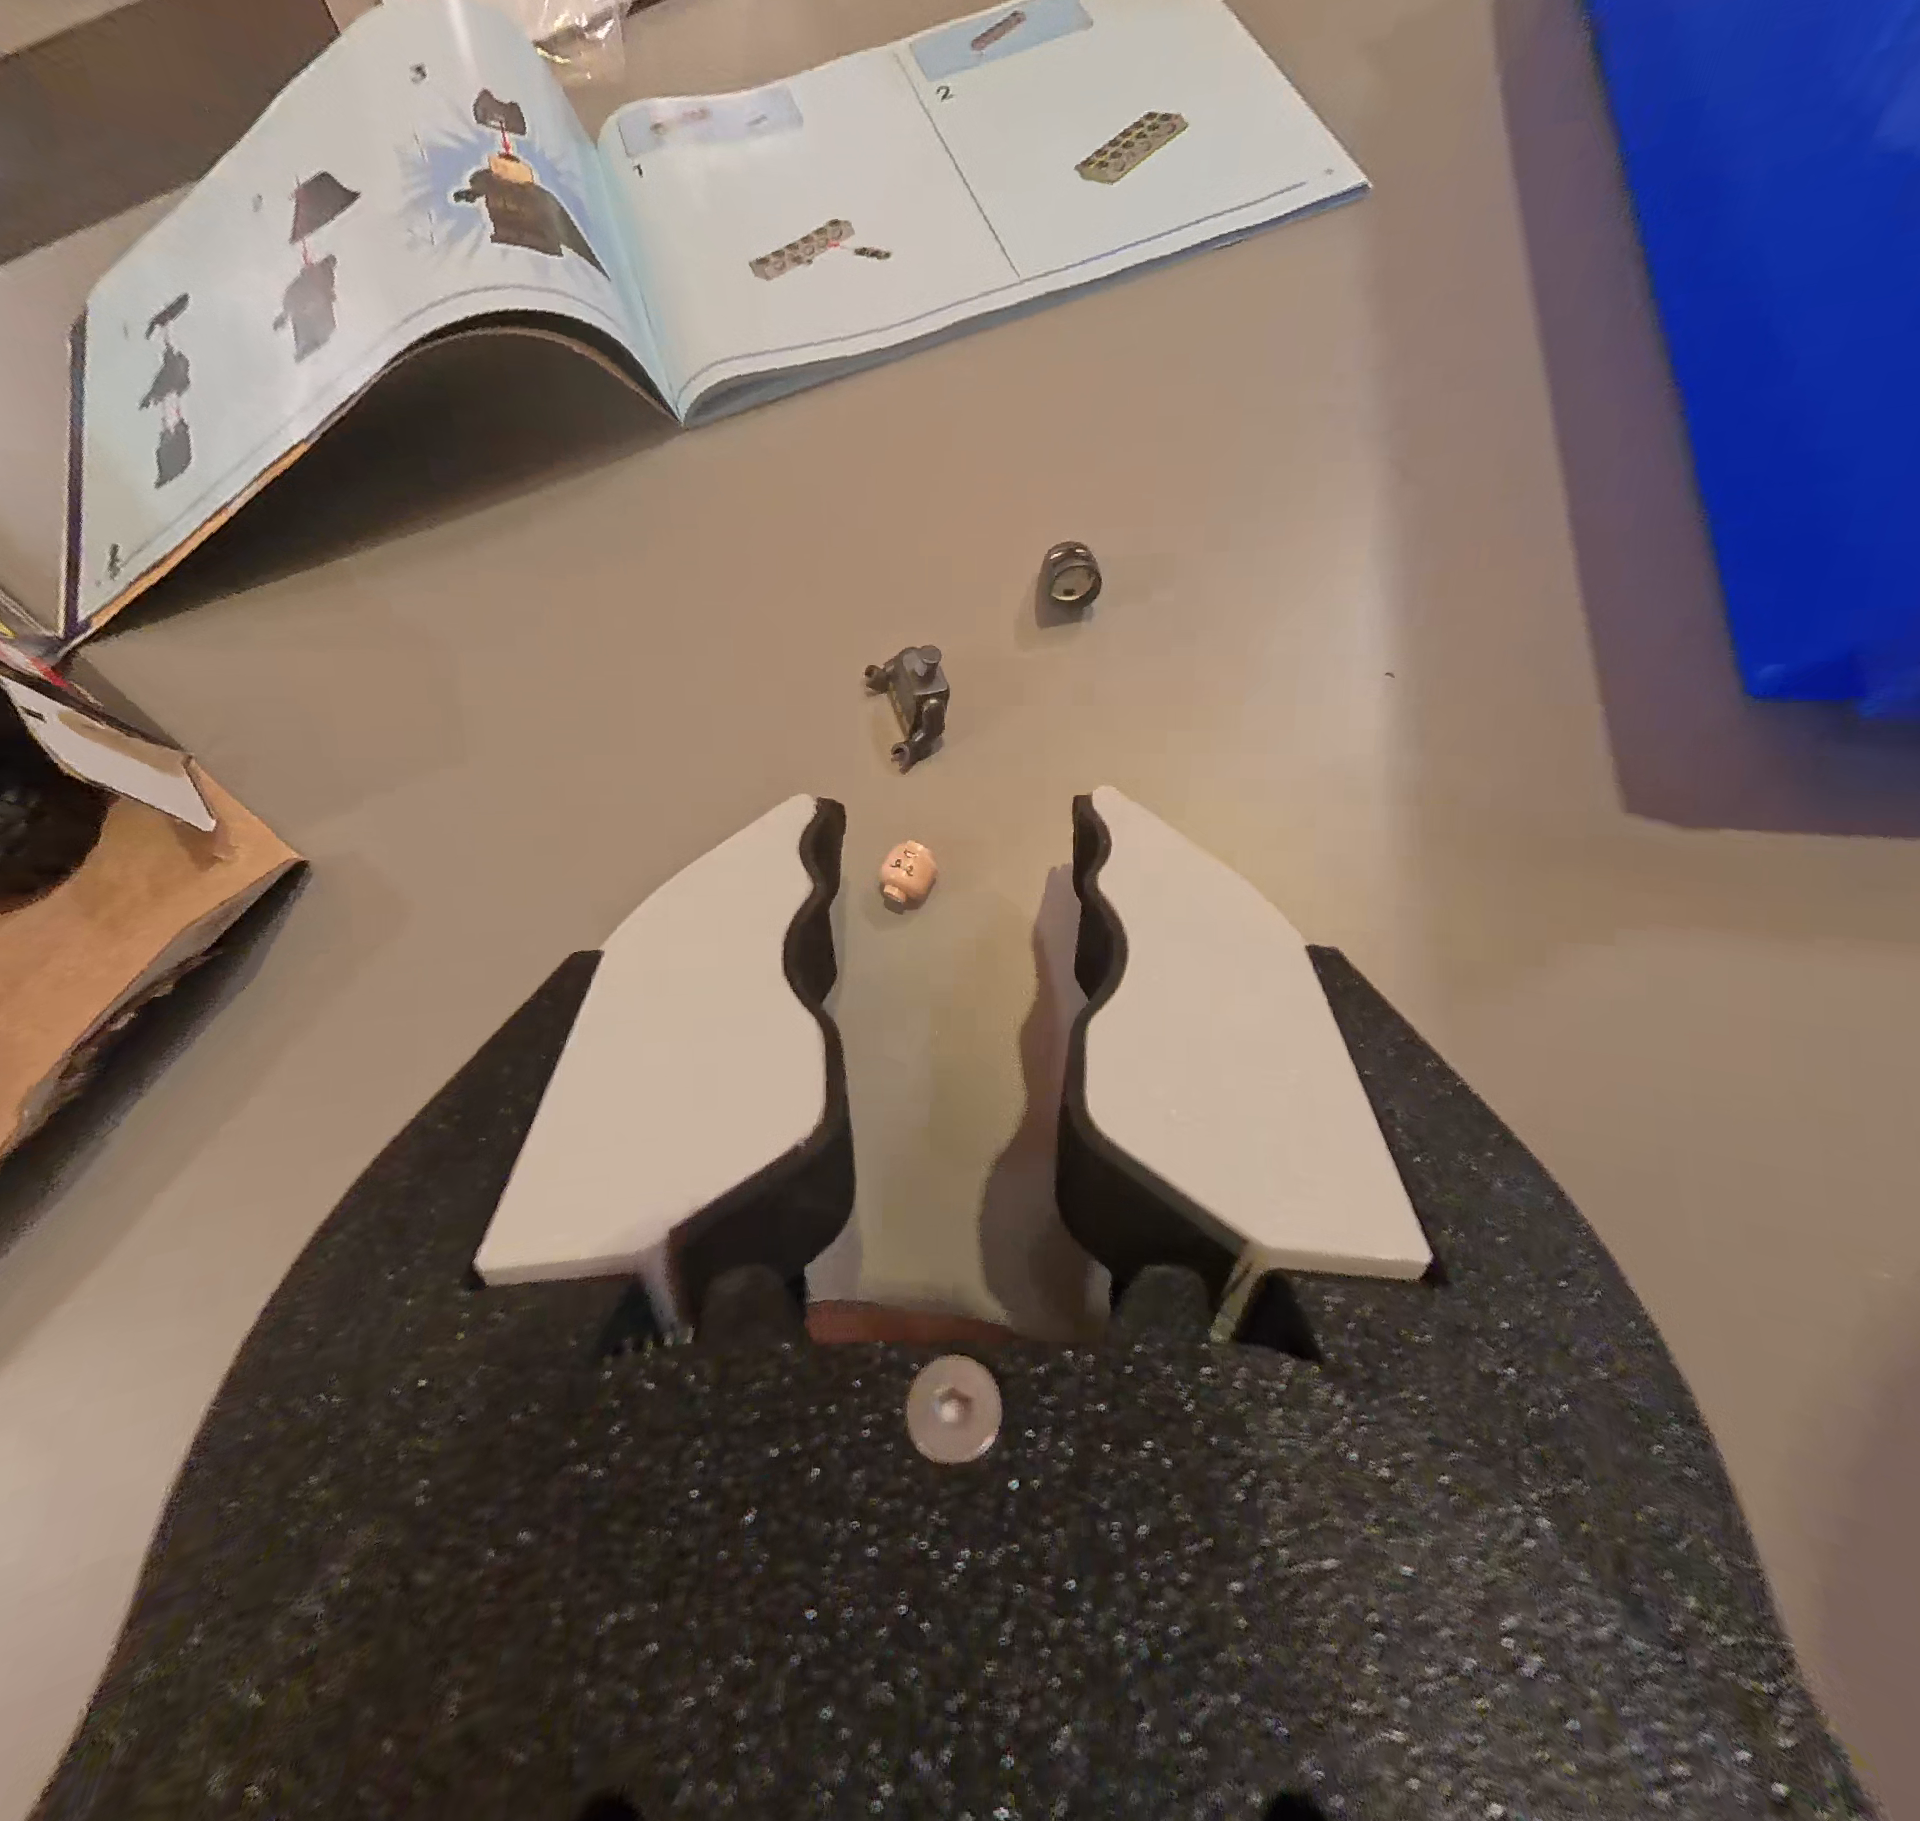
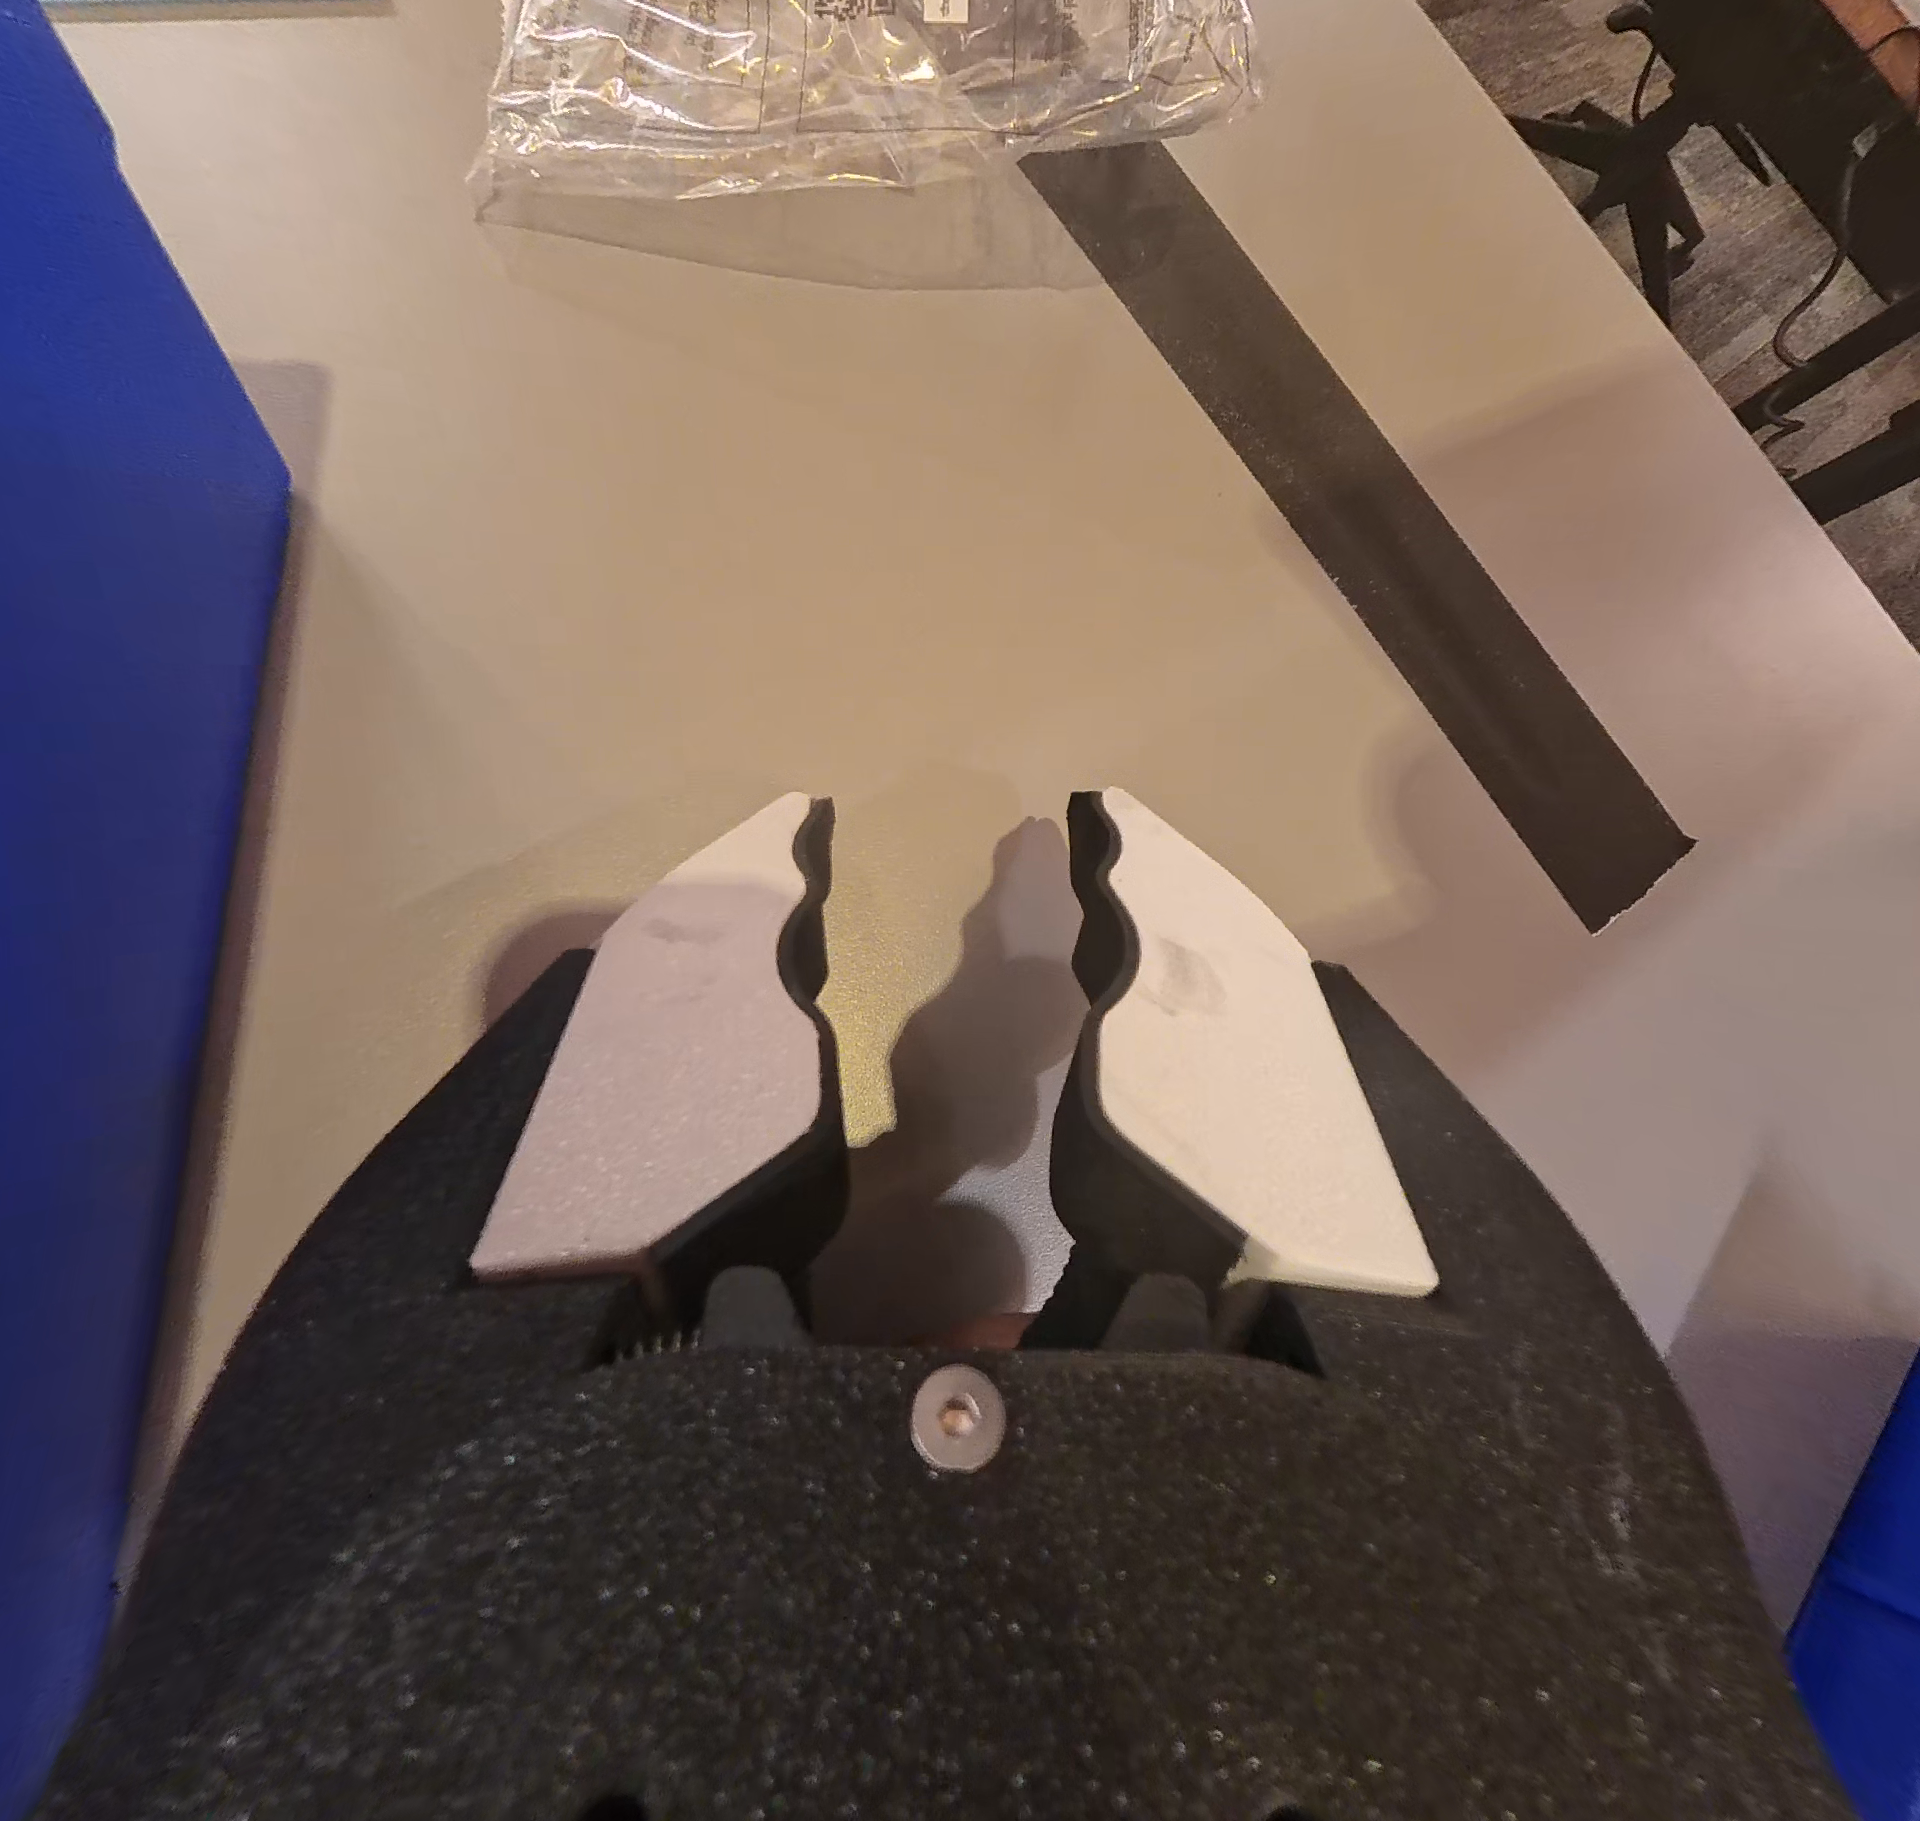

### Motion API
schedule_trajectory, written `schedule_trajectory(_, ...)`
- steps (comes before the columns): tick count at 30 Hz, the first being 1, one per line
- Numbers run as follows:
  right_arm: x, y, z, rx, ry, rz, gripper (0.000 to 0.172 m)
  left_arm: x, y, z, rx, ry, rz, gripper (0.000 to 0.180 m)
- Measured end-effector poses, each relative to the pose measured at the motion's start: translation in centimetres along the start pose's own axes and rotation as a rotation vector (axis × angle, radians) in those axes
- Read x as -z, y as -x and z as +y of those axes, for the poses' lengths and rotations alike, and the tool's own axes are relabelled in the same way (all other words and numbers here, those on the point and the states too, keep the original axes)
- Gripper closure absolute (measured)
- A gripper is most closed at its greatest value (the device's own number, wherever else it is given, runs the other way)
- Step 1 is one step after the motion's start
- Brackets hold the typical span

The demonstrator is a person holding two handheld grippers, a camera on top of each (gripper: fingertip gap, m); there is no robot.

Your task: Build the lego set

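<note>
Black, grainy housing fills the bottom of both wrist views, and from it the pale fingers of each claw reach forward over the beige desk (image 1: 1299, 628).

The left claw (image 1: 956, 815) stands well open and grips nothing. A small peach-coloured toy head (image 1: 906, 869) lies on the desk between its fingertips, just beside the left pad (image 1: 821, 867) with a sliver of desk showing between them, and well apart from the right pad. Just beyond the tips lies a dark grey toy figure torso (image 1: 914, 706) with its arms out, and a little farther on, to the right, a dark round helmet-like piece (image 1: 1070, 576). Past these an instruction booklet (image 1: 810, 244) lies open, its pages showing numbered building steps and drawings of bricks. A torn cardboard box (image 1: 125, 971) sits at the left edge and a blue block (image 1: 1766, 317) at the right.

The right claw (image 2: 951, 815) is open about as wide and bare; only desk and its own shadow lie between the fingers. Nearest to it are the blue block (image 2: 125, 628) at its left and a strip of black tape (image 2: 1351, 524) running aslant on the desk to its right. Farther off lies a crumpled clear plastic bag (image 2: 862, 36) with printed text and a square code on it, too creased and small to make out.
</note>
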State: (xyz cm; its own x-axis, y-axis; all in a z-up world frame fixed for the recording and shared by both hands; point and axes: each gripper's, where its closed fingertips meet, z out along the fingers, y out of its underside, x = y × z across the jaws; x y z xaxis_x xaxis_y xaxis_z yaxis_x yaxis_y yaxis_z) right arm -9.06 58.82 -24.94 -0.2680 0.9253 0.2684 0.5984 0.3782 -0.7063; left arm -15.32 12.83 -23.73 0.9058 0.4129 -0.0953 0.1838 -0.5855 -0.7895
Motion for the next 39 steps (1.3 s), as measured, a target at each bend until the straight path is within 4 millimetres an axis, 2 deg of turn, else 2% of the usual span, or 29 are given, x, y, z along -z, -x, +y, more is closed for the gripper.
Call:
schedule_trajectory(11, 0.0, 0.1, 0.0, 0.01, -0.003, 0.001, 0.127, 0.8, 0.2, -1.5, -0.002, -0.034, -0.012, 0.137)
schedule_trajectory(17, 0.0, 0.2, 0.0, 0.013, -0.004, -0.004, 0.127, 1.6, -0.6, -3.4, -0.024, -0.079, -0.015, 0.138)
schedule_trajectory(20, 0.0, 0.2, 0.0, 0.015, -0.005, -0.003, 0.128, 2.1, -1.6, -5.0, -0.051, -0.13, -0.005, 0.139)
schedule_trajectory(24, 0.0, 0.2, 0.0, 0.016, -0.006, -0.002, 0.128, 3.3, -4.0, -8.7, -0.097, -0.236, 0.053, 0.14)
schedule_trajectory(30, 0.0, 0.2, -0.1, 0.019, -0.006, -0.002, 0.128, 4.7, -9.5, -14.5, -0.187, -0.36, 0.196, 0.142)
schedule_trajectory(34, 0.0, 0.3, -0.1, 0.022, -0.008, -0.006, 0.128, 4.4, -12.9, -16.6, -0.247, -0.386, 0.278, 0.142)
schedule_trajectory(39, 0.0, 0.4, -0.1, 0.023, -0.007, -0.019, 0.129, 3.1, -16.2, -18.8, -0.282, -0.396, 0.348, 0.142)
